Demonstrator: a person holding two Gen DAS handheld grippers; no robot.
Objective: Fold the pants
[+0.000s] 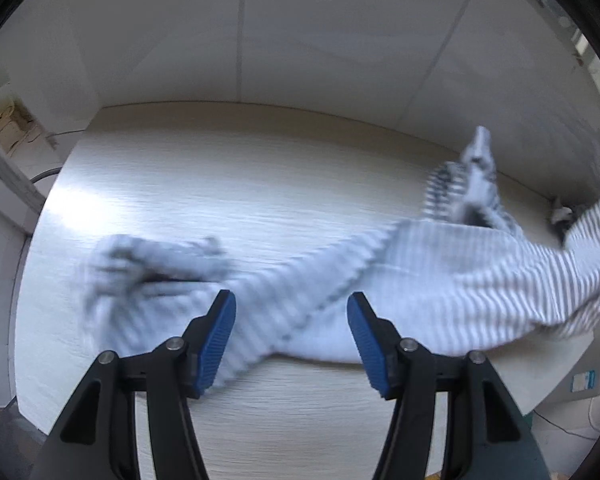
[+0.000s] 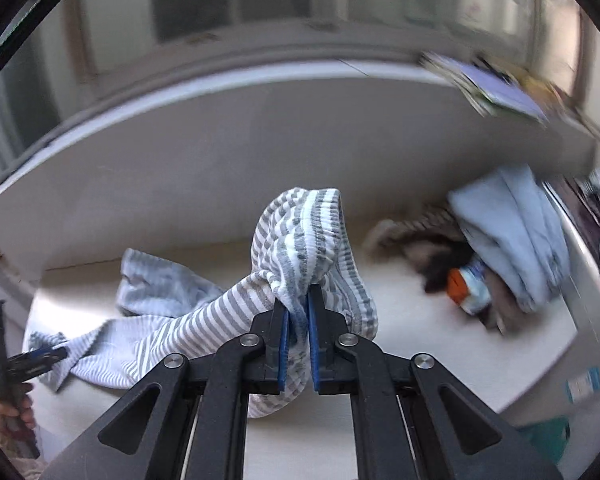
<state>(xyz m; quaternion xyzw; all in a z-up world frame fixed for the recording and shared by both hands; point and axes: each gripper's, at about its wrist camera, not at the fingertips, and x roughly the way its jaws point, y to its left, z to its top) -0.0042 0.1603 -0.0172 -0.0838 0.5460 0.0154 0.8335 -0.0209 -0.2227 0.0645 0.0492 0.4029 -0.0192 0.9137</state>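
The grey-and-white striped pants [image 1: 440, 264] lie stretched across the pale wooden table [image 1: 220, 184], legs trailing left, waist lifted at the right. My left gripper [image 1: 292, 320] is open just above the leg fabric, holding nothing. My right gripper [image 2: 298, 320] is shut on the pants' elastic waistband [image 2: 304, 232] and holds it up off the table. In the right wrist view the pants [image 2: 172, 320] trail left toward the left gripper [image 2: 40, 356], seen small at the left edge.
A heap of other clothes, with a light blue garment [image 2: 512, 236] on top, sits at the right end of the table by the wall. A white wall panel [image 2: 260, 152] runs behind the table. A table edge [image 1: 32, 280] falls off at left.
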